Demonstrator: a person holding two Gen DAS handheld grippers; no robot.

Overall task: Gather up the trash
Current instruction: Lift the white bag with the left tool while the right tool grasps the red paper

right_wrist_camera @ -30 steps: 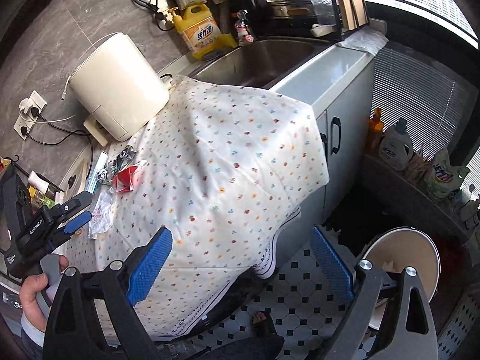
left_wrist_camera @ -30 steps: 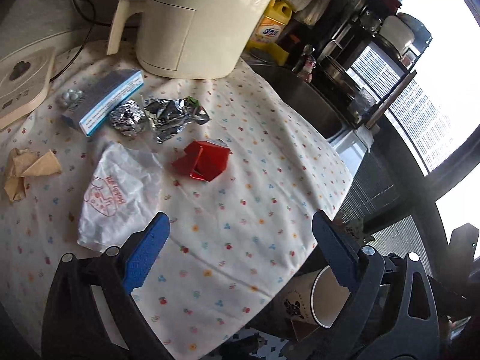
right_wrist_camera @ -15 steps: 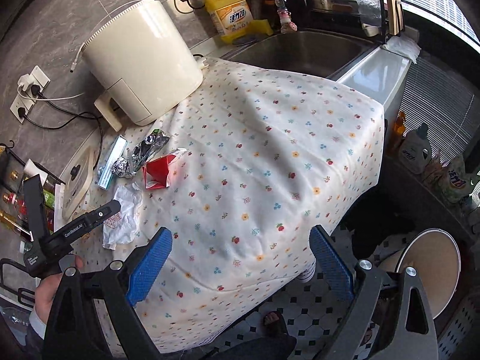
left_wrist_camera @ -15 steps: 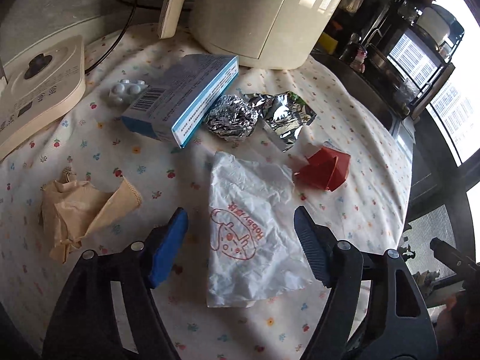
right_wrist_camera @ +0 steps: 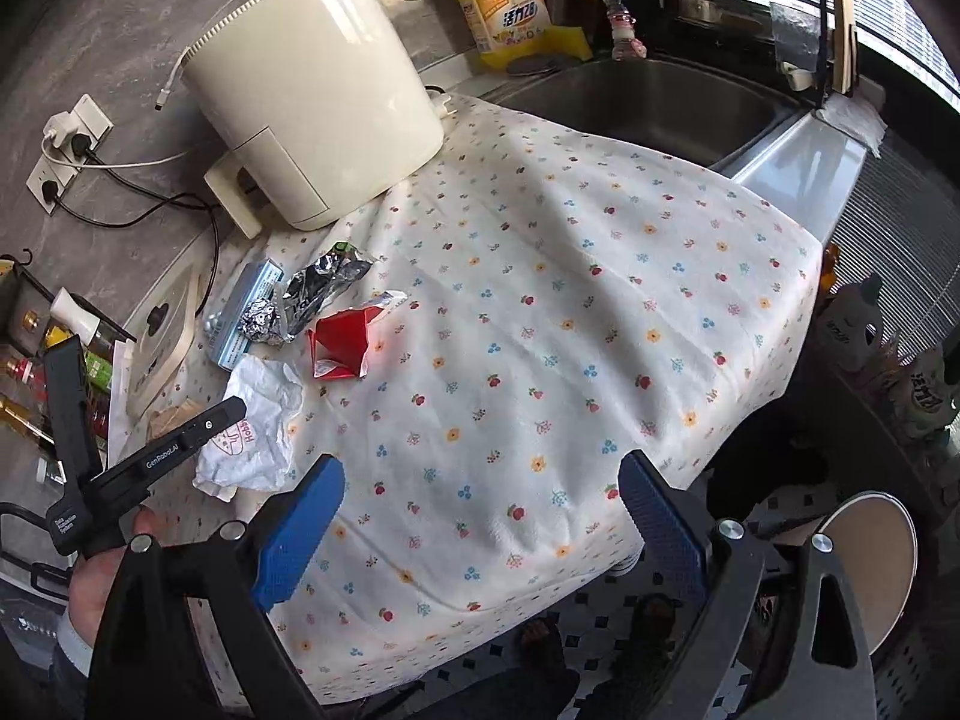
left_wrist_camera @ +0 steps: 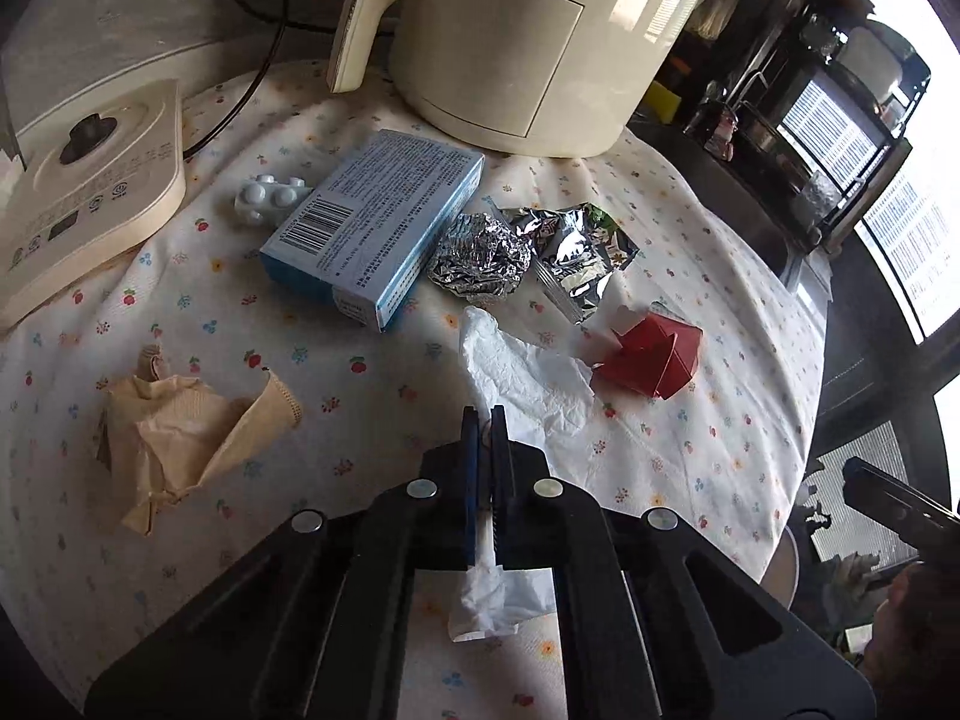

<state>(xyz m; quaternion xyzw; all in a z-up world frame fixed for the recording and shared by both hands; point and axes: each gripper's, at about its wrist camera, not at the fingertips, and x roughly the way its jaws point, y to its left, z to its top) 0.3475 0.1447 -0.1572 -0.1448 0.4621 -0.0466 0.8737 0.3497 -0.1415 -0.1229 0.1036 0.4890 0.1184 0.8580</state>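
My left gripper is shut on the white paper wrapper, which lies crumpled on the floral tablecloth. Beyond it lie a red paper carton, a foil ball, a silver foil packet, a blue box, a pill blister and a crumpled brown napkin at the left. My right gripper is open and empty above the near table edge. The right wrist view shows the wrapper, the carton and the left gripper's body.
A cream air fryer stands behind the trash. A cream scale-like appliance lies at the left. A sink lies beyond the cloth, with a yellow detergent jug. A round bin stands on the tiled floor at the right.
My left gripper moved in over the white wrapper and closed on it. My right gripper came nearer to the table and stayed open.
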